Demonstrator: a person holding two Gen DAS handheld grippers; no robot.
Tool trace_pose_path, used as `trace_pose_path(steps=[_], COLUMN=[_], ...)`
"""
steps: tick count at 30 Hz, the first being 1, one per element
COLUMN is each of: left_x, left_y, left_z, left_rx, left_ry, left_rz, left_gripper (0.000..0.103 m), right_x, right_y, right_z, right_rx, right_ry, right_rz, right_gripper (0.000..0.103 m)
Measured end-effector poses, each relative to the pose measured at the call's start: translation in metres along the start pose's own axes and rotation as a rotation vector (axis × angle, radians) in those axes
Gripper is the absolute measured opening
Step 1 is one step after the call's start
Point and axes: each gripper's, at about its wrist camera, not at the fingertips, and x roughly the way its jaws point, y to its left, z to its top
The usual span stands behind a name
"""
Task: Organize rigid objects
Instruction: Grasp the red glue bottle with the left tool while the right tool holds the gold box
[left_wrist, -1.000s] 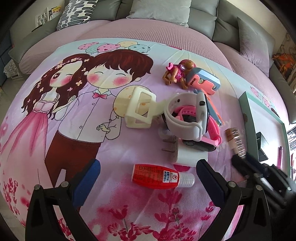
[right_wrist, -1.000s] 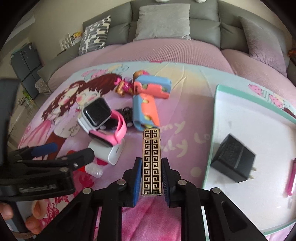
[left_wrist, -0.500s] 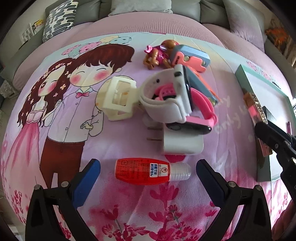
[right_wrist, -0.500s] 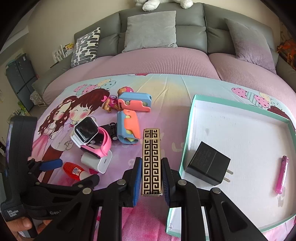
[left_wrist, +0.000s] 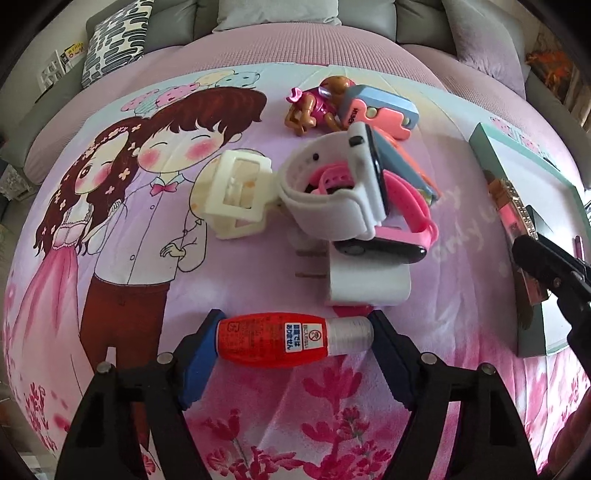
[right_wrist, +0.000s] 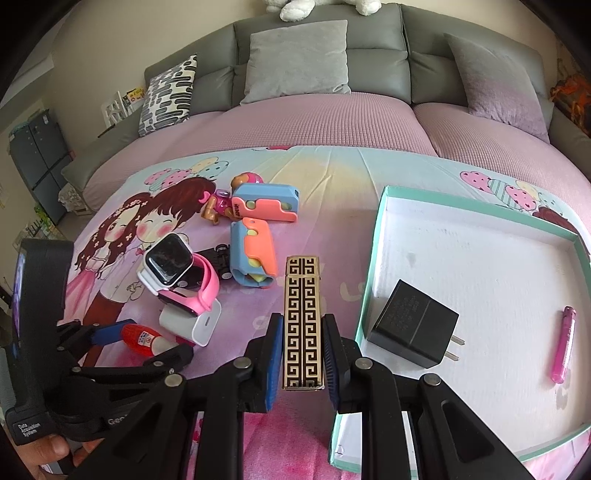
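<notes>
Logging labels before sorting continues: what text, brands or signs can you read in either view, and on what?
"Data Acquisition System": white print on the left gripper, on its black body.
"Gen...": the same body, the rest hidden.
Red bottle: white label with Japanese print and a round prohibition sign, too small to read.
Blue-and-orange toy: short dark word, not legible.
Black charger: embossed print, unreadable.

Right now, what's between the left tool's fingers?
The red bottle, lying crosswise between the closing fingers of the left tool. Clearest in the left wrist view.
</notes>
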Motion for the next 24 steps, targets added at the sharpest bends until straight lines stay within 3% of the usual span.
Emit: trace_pose_path(steps=[8, 16, 24], left_x=[-0.012, -0.048, -0.078], left_y=[0.008, 0.011, -0.009], left_z=[0.001, 0.004, 0.019], left_rx=[-0.026, -0.045, -0.057], left_ry=[-0.033, -0.135, -0.258], left_rz=[0.022, 0.048, -0.021], left_gripper=[0.079, 0.079, 0.079], right_x=[-0.004, -0.015, -0.030], right_y=[-0.001, -0.007, -0.035], right_z=[0.001, 0.004, 0.006], right_rx=[0.008, 0.025, 0.059], right_ry=[-0.011, -0.043, -0.077], right_rz=[0.009, 0.014, -0.065], right_gripper=[0.022, 0.022, 0.022])
